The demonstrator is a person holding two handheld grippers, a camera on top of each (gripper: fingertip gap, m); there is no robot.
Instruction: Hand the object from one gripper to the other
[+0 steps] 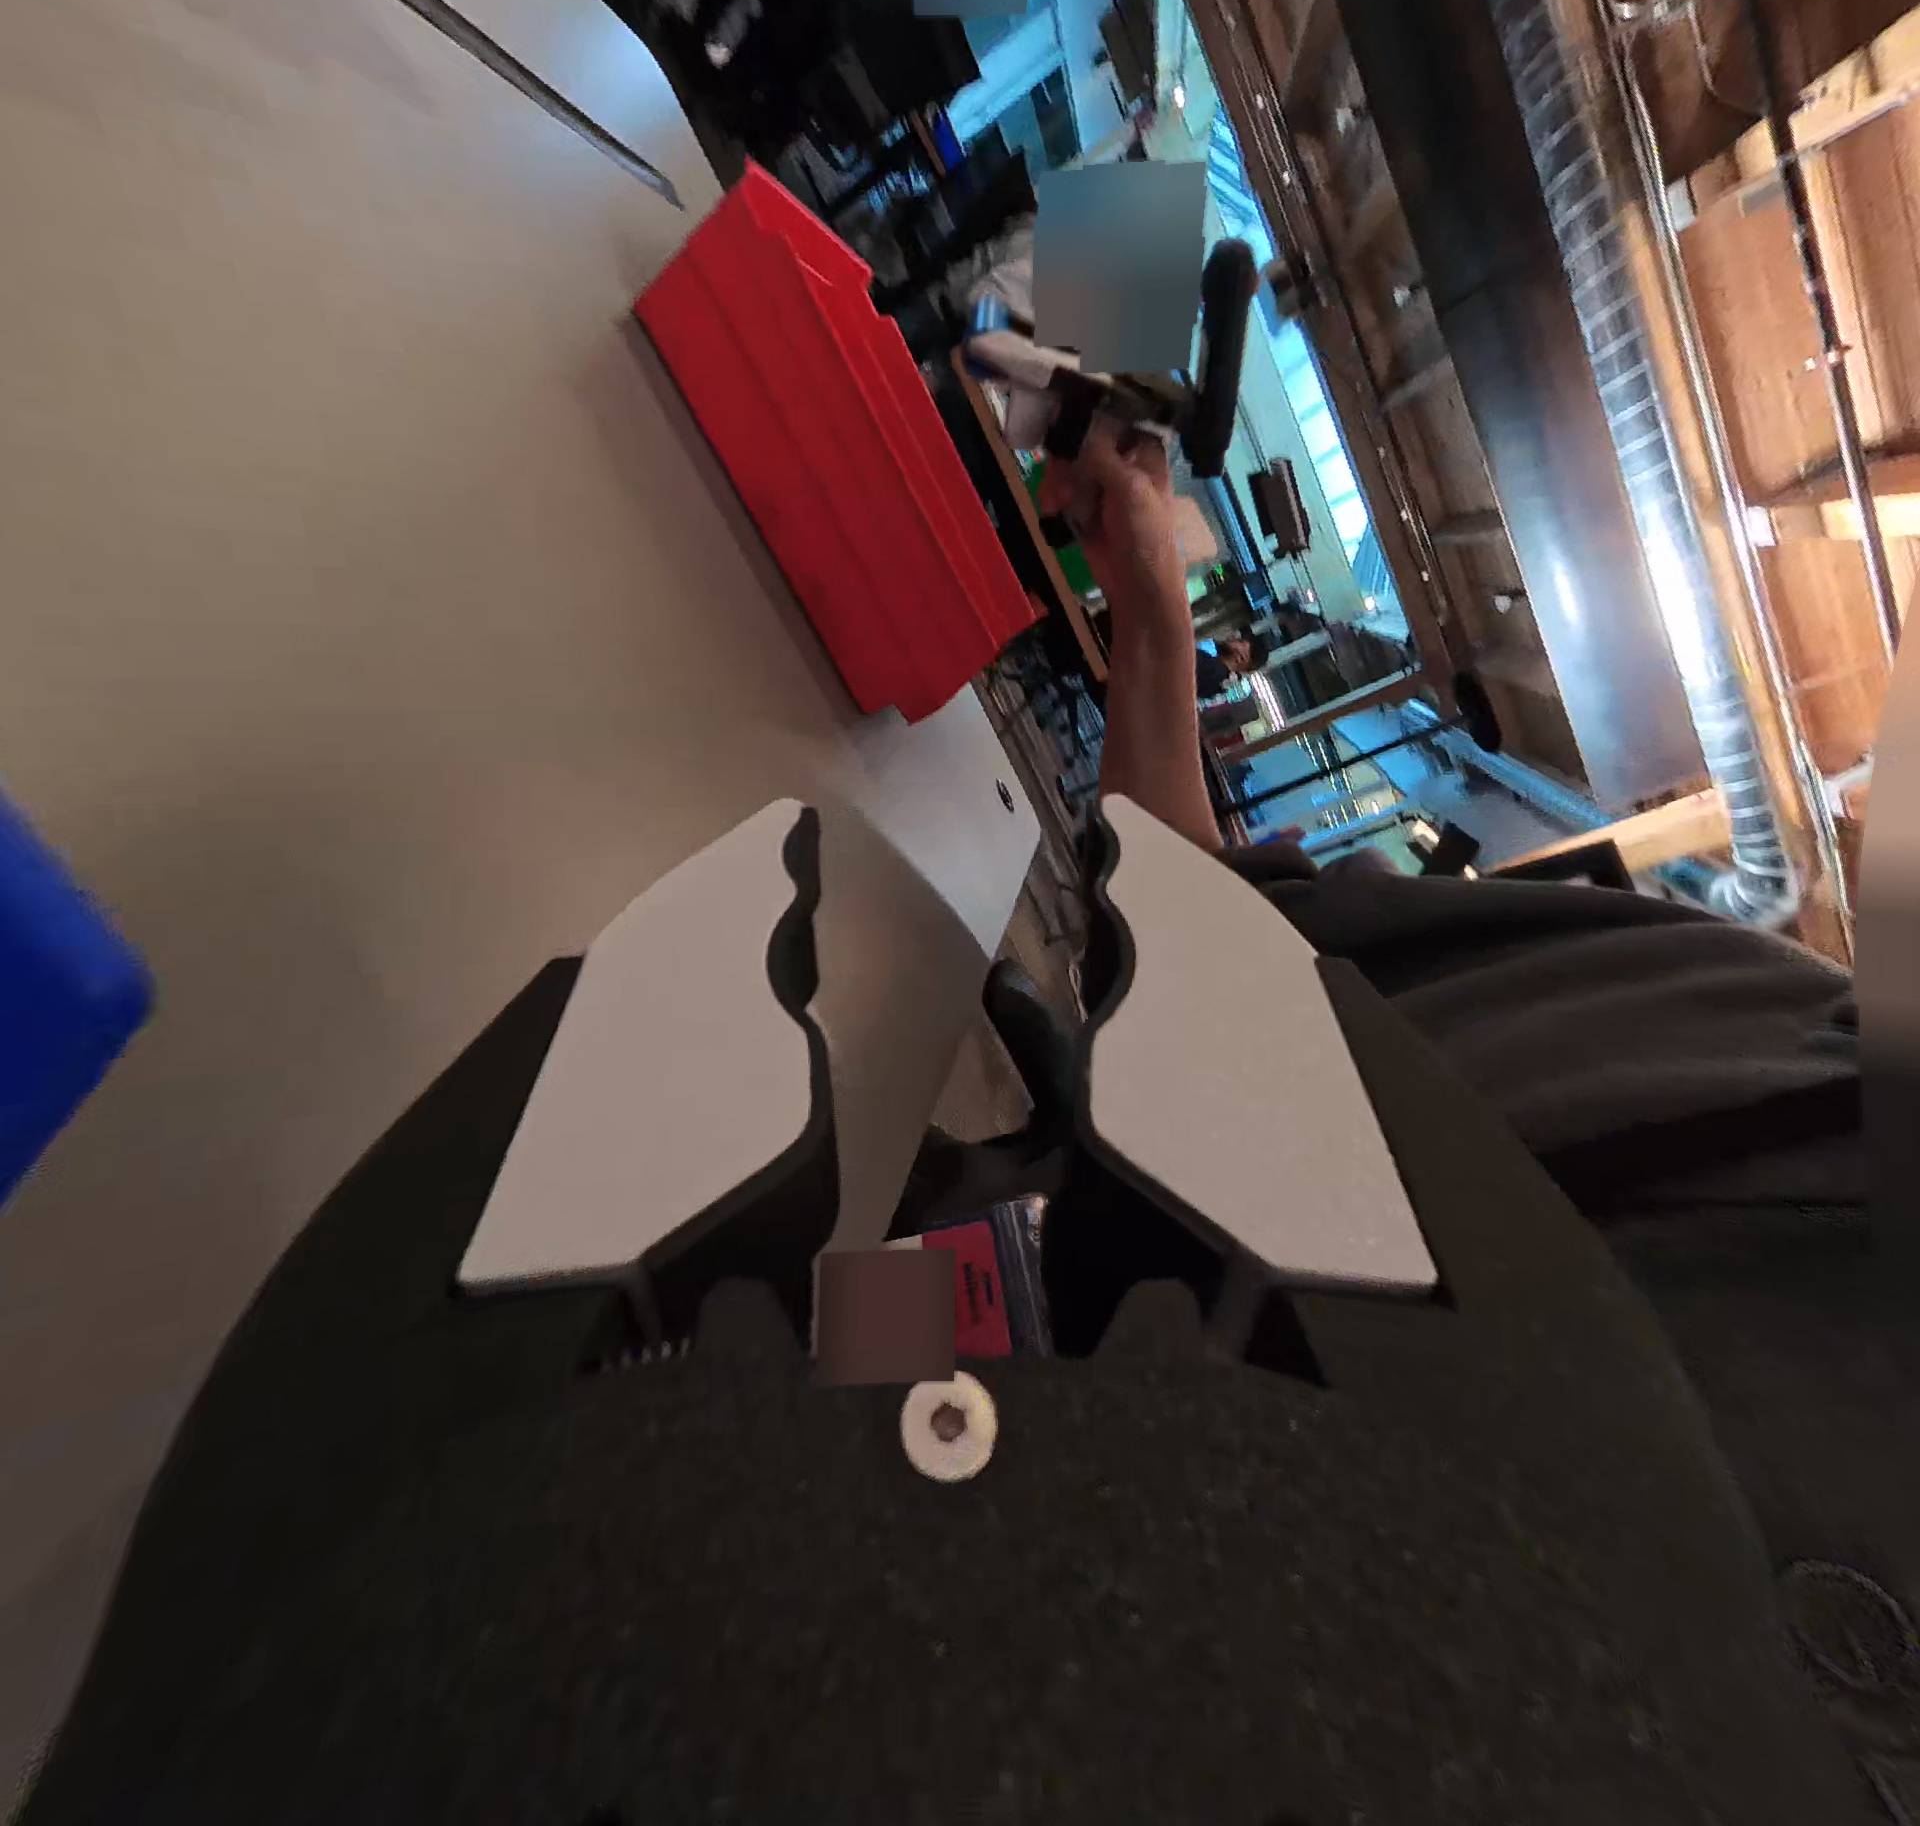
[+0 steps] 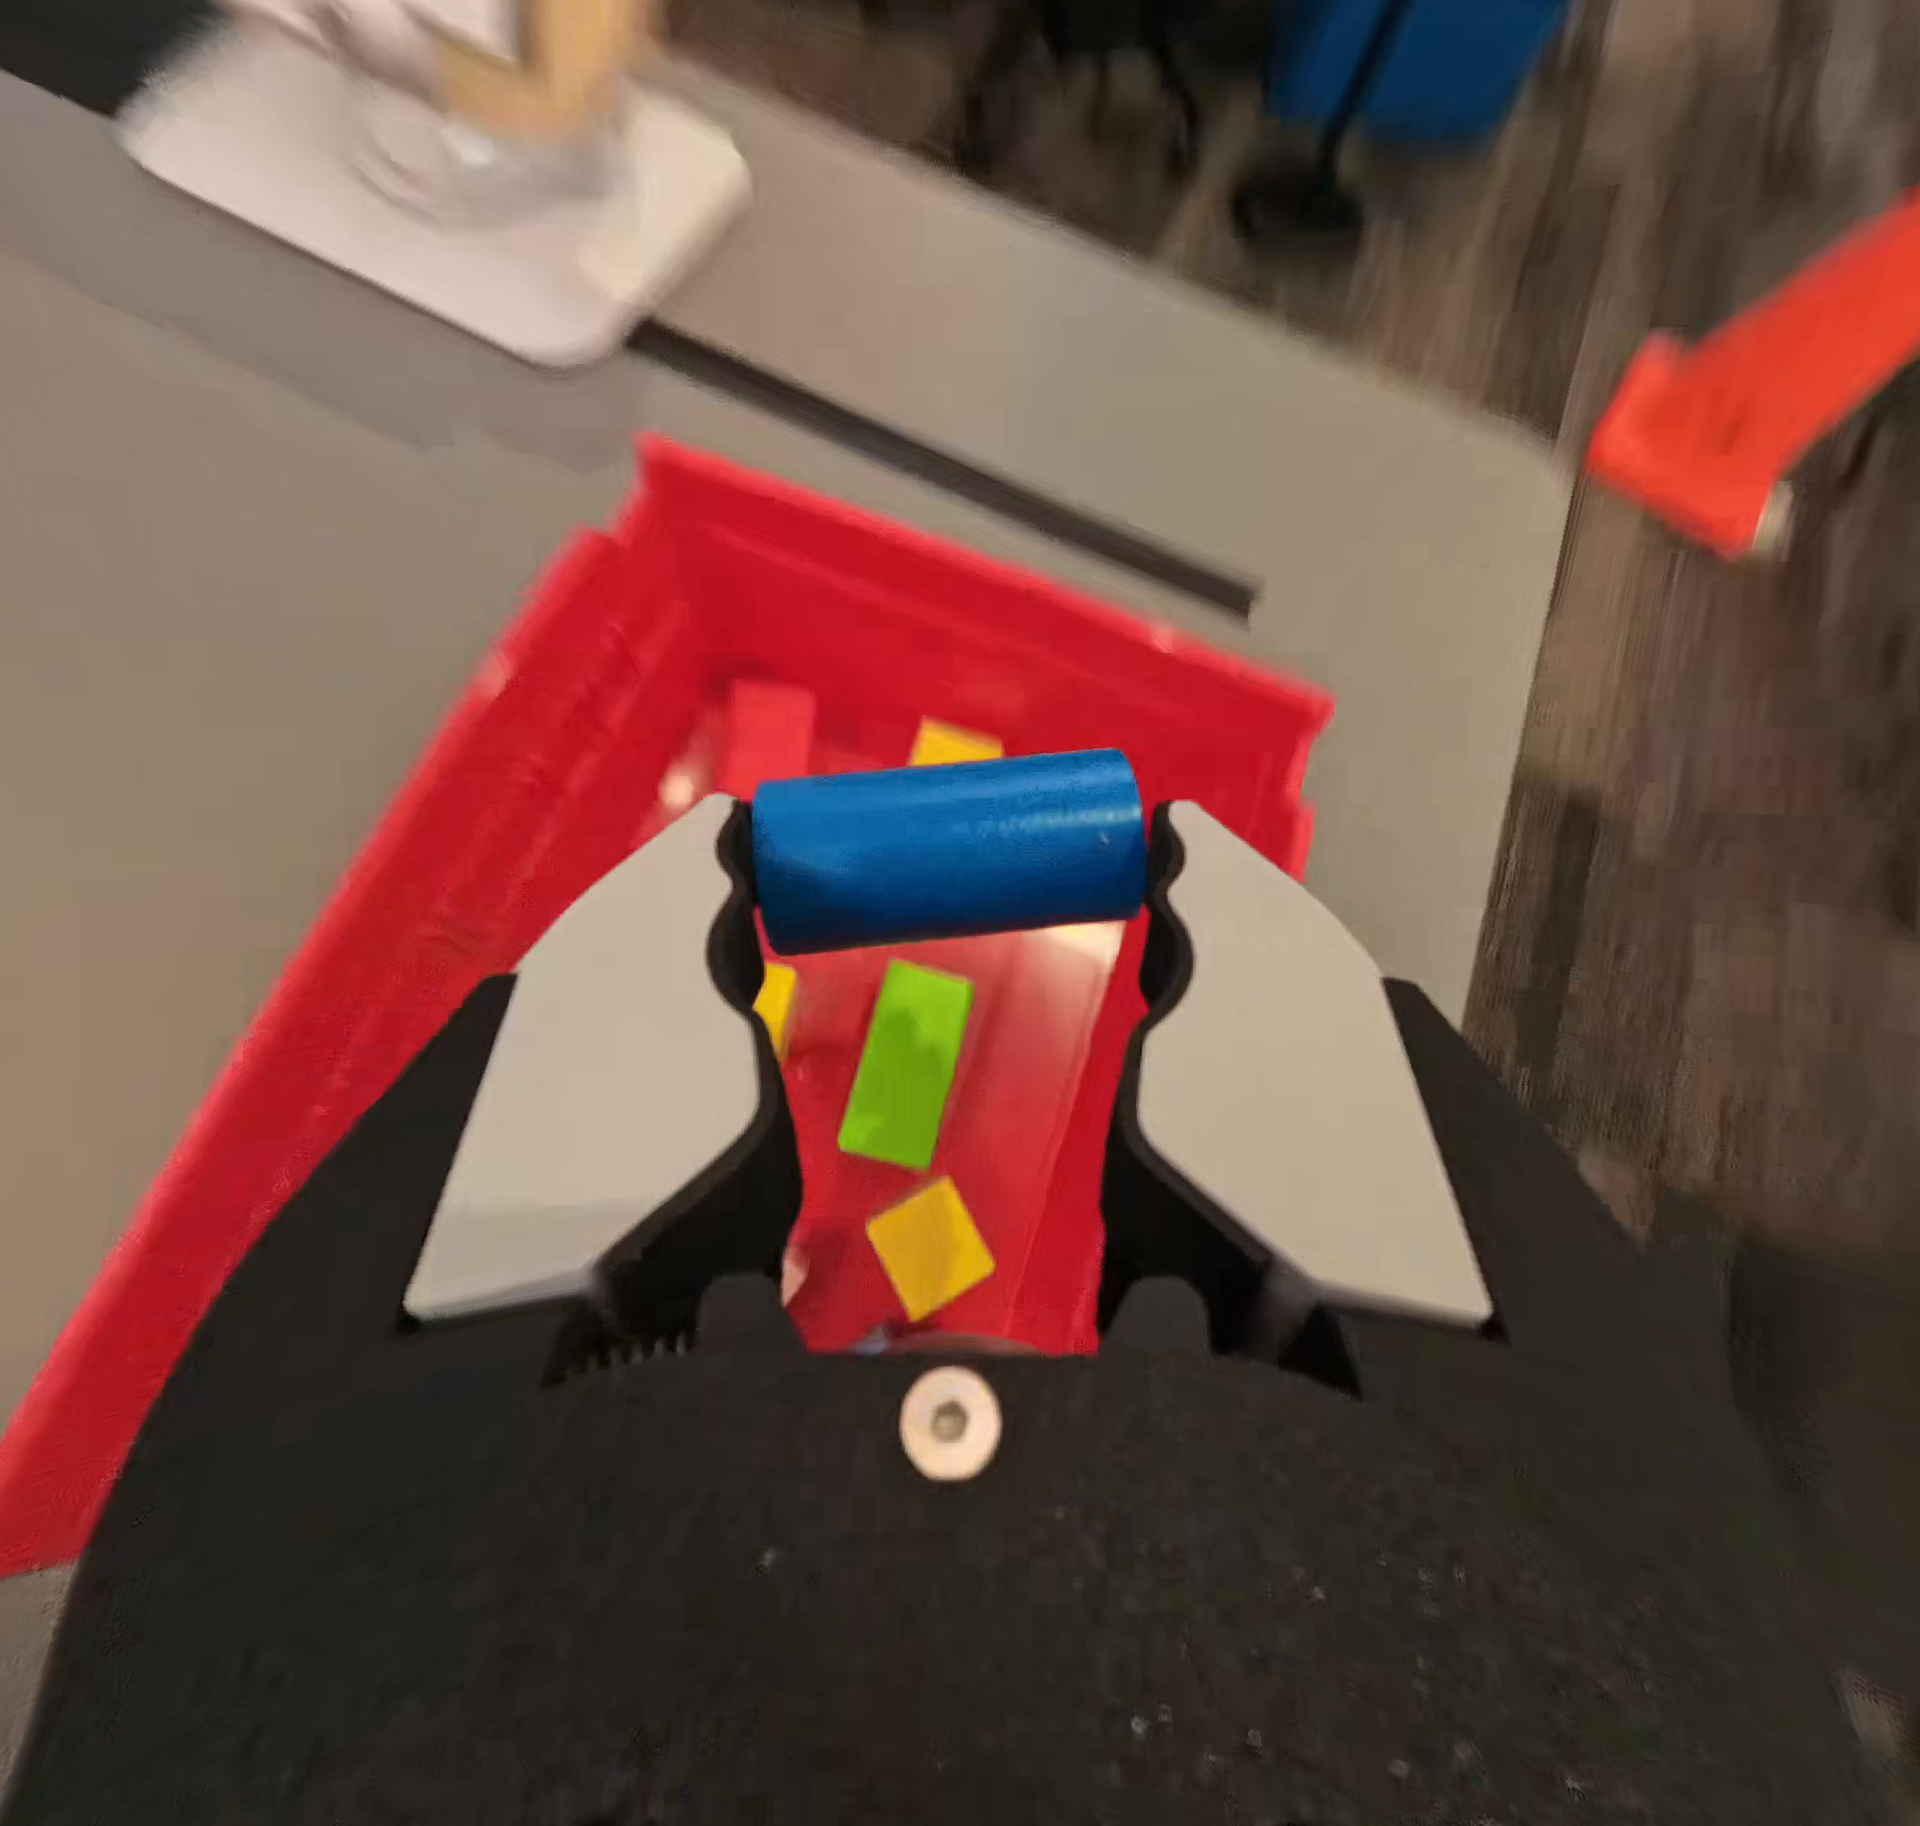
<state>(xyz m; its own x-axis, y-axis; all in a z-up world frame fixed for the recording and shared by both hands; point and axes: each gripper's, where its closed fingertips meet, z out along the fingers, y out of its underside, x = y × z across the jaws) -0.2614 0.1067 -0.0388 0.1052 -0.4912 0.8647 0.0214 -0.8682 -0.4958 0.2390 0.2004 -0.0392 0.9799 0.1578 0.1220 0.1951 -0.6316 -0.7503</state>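
— Where is the cylinder (image 2: 948, 849)?

— In the right tongs (image 2: 948, 857). It is blue and lies crosswise between the fingertips, one flat end against each pad, so the tongs are closed on it, spread about as wide as the cylinder is long.

— What is below it?

— A red bin (image 2: 343, 1049) on the grey bench (image 2: 208, 633). The cylinder hangs over the bin's inside, clear of what lies there: a green block (image 2: 906, 1064), a yellow block (image 2: 930, 1246), and more yellow and red pieces farther back, blurred.

— And the left tongs (image 1: 956, 846)?

— Parted with a clear gap, nothing between the fingers. That view is turned on its side. The bench (image 1: 312, 529) fills its left half, and the red bin (image 1: 831, 467) sits near the bench's far edge, well apart from these tongs.

— Anything else?

— A blue thing (image 1: 52, 987) at that view's left edge, too blurred to name, and a person's forearm (image 1: 1143, 633) beyond the bin.
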